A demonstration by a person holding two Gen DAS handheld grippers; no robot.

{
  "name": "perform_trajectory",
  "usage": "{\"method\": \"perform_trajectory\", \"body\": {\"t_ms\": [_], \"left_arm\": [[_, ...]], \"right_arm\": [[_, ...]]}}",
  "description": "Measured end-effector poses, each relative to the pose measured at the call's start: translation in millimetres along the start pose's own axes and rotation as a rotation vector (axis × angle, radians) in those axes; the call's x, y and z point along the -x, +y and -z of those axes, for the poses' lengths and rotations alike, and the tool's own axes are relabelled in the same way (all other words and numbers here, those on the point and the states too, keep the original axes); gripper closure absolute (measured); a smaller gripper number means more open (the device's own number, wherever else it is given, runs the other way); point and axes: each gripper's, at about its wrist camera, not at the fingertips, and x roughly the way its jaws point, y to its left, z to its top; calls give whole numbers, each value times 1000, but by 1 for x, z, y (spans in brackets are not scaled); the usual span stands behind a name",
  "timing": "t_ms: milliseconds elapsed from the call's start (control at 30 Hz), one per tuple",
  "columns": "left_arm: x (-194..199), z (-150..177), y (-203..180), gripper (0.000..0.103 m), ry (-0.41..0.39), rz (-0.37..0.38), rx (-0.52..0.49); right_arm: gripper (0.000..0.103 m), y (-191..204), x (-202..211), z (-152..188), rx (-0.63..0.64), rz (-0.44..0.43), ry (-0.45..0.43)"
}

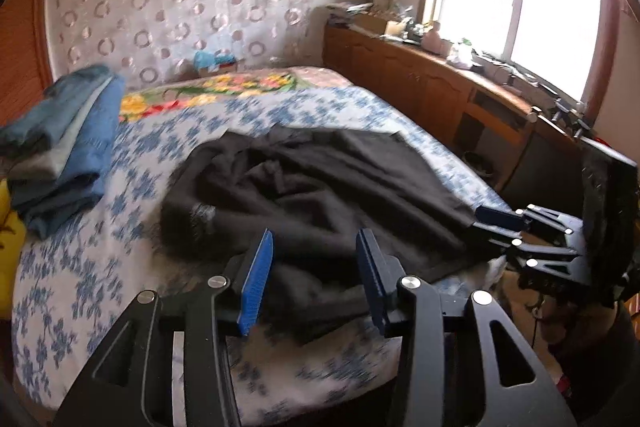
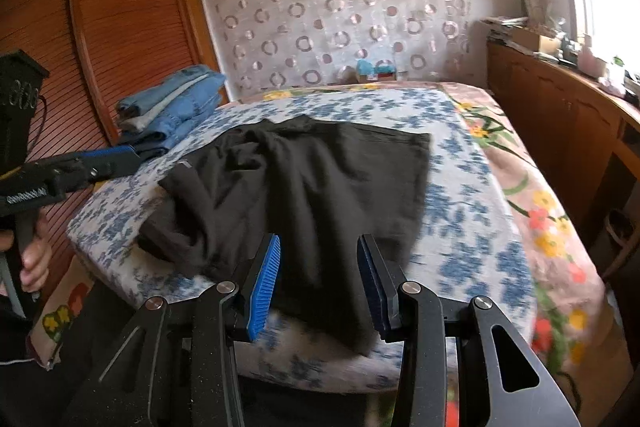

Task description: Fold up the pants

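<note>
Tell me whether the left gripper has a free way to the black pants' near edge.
Probably yes. The left gripper hovers open just above the crumpled black pants on the bed, with nothing between its jaws and the cloth.

White lettering on left gripper (image 2: 120,159) body, possibly "GenRobot.AI", blurred

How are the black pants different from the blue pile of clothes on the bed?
The black pants lie rumpled and spread out; the blue pile is neatly folded and stacked. The pants are one dark garment; the pile shows several layers, blue with a grey one between. The pants sit mid-bed near both grippers; the pile sits at the bed's far edge by the wooden wardrobe. Both rest on the flowered bedspread.
</note>
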Motion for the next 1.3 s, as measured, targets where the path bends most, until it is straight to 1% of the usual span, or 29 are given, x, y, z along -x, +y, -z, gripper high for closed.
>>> {"method": "perform_trajectory", "body": {"t_ms": [33,67,100,267,467,500,600,633,767,833,867,933,1033,1200,1300], "left_arm": [[-1,4,6,47,8,-6,8],[-2,9,12,31,12,-13,21],[-3,13,16,28,10,-15,31],[-7,29,35,27,24,-38,87],[-19,38,40,27,63,-49,103],[-21,39,41,27,69,-46,103],[-26,44,41,27,90,-42,100],[-27,46,40,27,96,-40,100],[-30,50,39,27,112,-40,103],[-31,51,40,27,117,-37,107],[-31,52,41,27,119,-36,108],[-32,53,41,27,120,-35,113],[-29,54,39,27,108,-36,114],[-23,50,35,27,82,-37,95],[-19,46,35,27,69,-39,102]], "right_arm": [[61,5,-5,-2,8,-12,5],[61,9,-8,-2,14,-22,8],[61,12,-11,-2,21,-33,11],[61,29,-31,-7,60,-75,32],[62,31,-51,-10,71,-123,61],[66,32,-55,-11,73,-132,69],[69,38,-62,-13,88,-142,84],[72,39,-66,-14,94,-146,90],[73,39,-73,-16,101,-149,116],[80,42,-71,-15,100,-159,124],[81,42,-72,-15,102,-161,125],[92,44,-73,-16,109,-159,127],[98,45,-71,-17,104,-138,120],[99,41,-58,-25,85,-108,53],[99,34,-43,-31,73,-98,10]]}}
